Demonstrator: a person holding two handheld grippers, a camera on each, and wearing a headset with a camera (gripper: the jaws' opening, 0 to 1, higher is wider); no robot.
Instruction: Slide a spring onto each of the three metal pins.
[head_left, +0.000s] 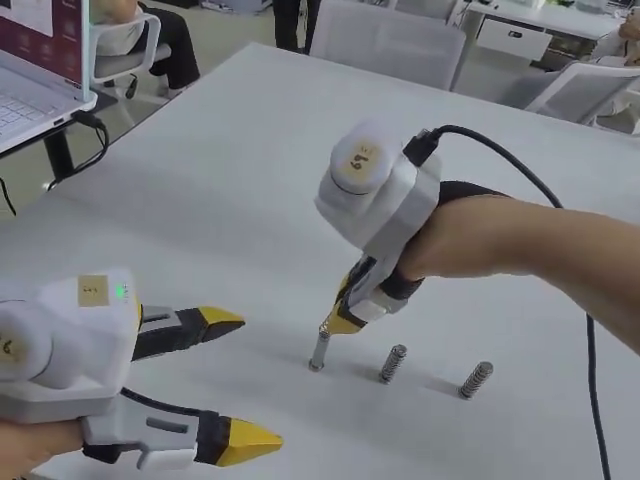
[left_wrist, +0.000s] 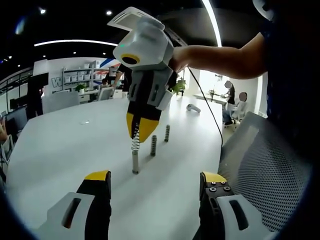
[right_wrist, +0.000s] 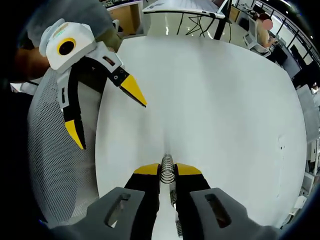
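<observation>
Three metal pins stand in a row on the white table (head_left: 200, 180). My right gripper (head_left: 340, 322) is shut on a spring (left_wrist: 135, 142) and holds it upright at the top of the left pin (head_left: 319, 350), whose lower shaft is bare. From the right gripper view, that spring (right_wrist: 168, 167) sits pinched between the yellow tips. The middle pin (head_left: 393, 363) and the right pin (head_left: 476, 379) each wear a spring. My left gripper (head_left: 235, 380) hovers low at the near left, open and holding nothing, its jaws pointing at the row.
A laptop (head_left: 30, 60) sits on a desk at the far left. Office chairs (head_left: 390, 40) stand beyond the table's far edge. A black cable (head_left: 590, 340) trails from the right gripper. A mesh chair (left_wrist: 260, 150) is close on one side.
</observation>
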